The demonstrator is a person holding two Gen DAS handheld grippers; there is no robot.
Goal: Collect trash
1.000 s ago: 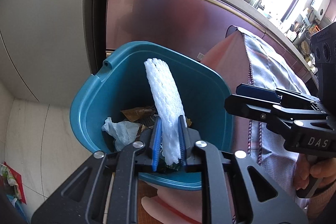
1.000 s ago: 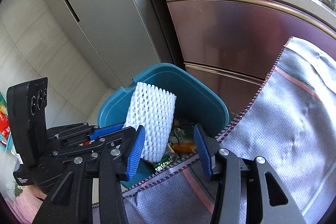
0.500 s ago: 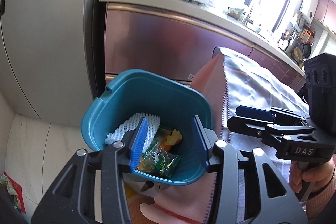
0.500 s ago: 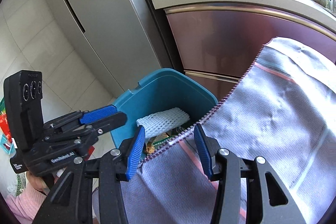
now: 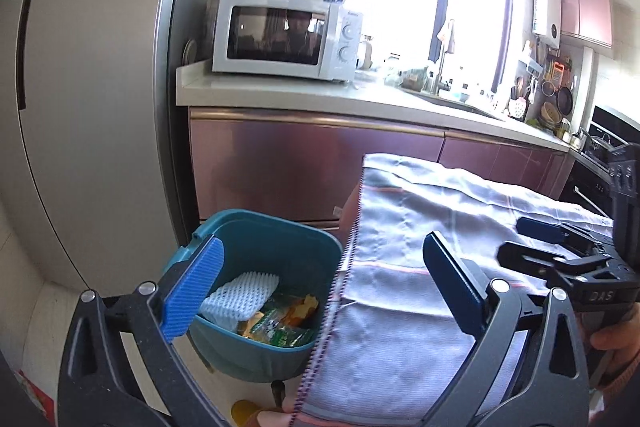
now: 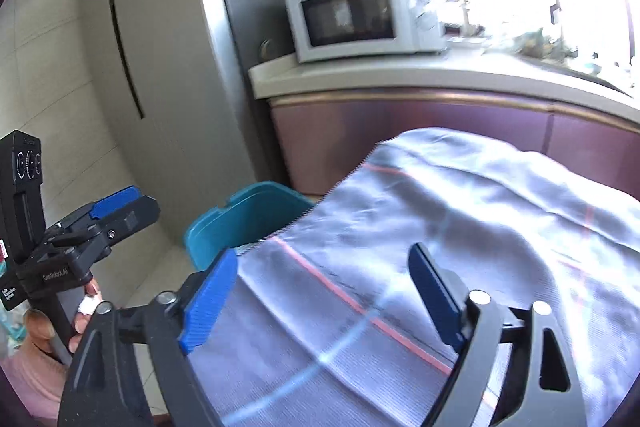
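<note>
Foam net dropped in bin, both grippers clear.

Teal bin (image 5: 256,247) sits on floor by table edge w/ grey cloth (image 5: 420,251), handy for sweeping trash in. White foam net (image 5: 240,293) lies inside on wrappers (image 5: 280,323). Left gripper (image 5: 324,287) above bin and right gripper (image 6: 324,295) over cloth: jaws just opened wide, nothing held.

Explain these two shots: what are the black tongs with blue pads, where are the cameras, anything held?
No robot: a person holds a hand-operated set of tongs in each hand, with a fisheye camera on each looking along its fingers. The left view shows the left tongs; the right view shows the right tongs. Both have just been opening and stand wide with nothing between the pads. Below the left one is a teal bin holding a white foam net and snack wrappers. A grey cloth covers the table beside it. A microwave sits on the counter.
</note>
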